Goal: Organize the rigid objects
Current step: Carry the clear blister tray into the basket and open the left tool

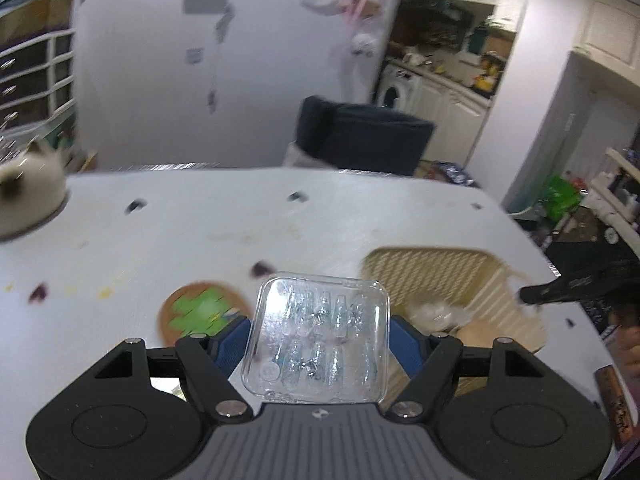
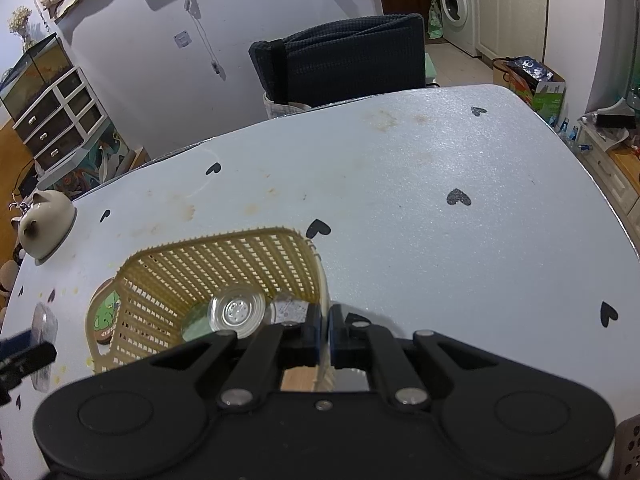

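Two grippers worked over the white table [image 2: 400,208]. Left gripper [image 1: 320,344] clamped a clear square plastic case [image 1: 320,336], lifted beside the round cork coaster [image 1: 200,308]. Right gripper [image 2: 324,336] pinched the thin rim of the beige lattice basket [image 2: 224,260]; wide bare surface lay beyond.

A clear plastic case [image 1: 318,338] is clamped between the blue pads of the left claw [image 1: 320,340], held above the white tabletop [image 1: 280,224]. Left of the case a round cork coaster [image 1: 200,312] is seen; right of it, a beige slatted basket [image 1: 448,276], blurred.
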The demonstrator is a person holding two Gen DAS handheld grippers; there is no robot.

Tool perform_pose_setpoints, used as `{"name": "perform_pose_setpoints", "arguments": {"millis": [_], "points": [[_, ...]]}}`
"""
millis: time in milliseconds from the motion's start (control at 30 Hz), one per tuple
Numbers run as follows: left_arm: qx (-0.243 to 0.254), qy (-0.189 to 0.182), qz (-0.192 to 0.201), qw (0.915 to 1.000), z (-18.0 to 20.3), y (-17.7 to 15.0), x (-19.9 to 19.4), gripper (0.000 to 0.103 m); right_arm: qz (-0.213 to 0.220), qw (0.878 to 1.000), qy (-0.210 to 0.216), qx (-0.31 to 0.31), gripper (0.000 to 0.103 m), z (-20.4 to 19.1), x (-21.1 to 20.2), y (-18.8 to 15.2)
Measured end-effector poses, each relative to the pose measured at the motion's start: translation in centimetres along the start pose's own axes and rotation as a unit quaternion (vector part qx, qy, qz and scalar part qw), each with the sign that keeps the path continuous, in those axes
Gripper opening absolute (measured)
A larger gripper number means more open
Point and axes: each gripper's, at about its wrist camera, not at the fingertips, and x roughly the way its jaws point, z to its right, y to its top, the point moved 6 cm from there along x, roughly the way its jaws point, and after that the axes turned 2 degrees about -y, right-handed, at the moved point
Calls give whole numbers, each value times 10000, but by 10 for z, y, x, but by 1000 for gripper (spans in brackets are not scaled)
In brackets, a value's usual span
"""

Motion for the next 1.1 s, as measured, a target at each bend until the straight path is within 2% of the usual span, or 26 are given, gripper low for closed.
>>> {"name": "perform_pose_setpoints", "arguments": {"millis": [133, 300, 500, 667, 833, 1100], "points": [[287, -292, 0, 9992, 29, 10, 8, 75, -1, 10000, 6, 8, 4, 0, 0, 0], [782, -556, -187, 9952, 67, 11, 31, 75, 3, 10000, 14, 21, 4, 0, -1, 0], [1590, -673, -592, 9832, 93, 2, 59, 75, 3, 10000, 16, 21, 4, 0, -1, 0], [1884, -787, -860, 9752, 96, -3, 78, 75, 4, 10000, 34, 38, 4, 0, -1, 0], [2320, -1201, -1227, 9574, 97, -9, 92, 75, 2, 10000, 49, 45, 4, -1, -1, 1], [3082, -1631, -1659, 9225, 92, -9, 103, 75, 3, 10000, 70, 60, 4, 0, 0, 0]]}}
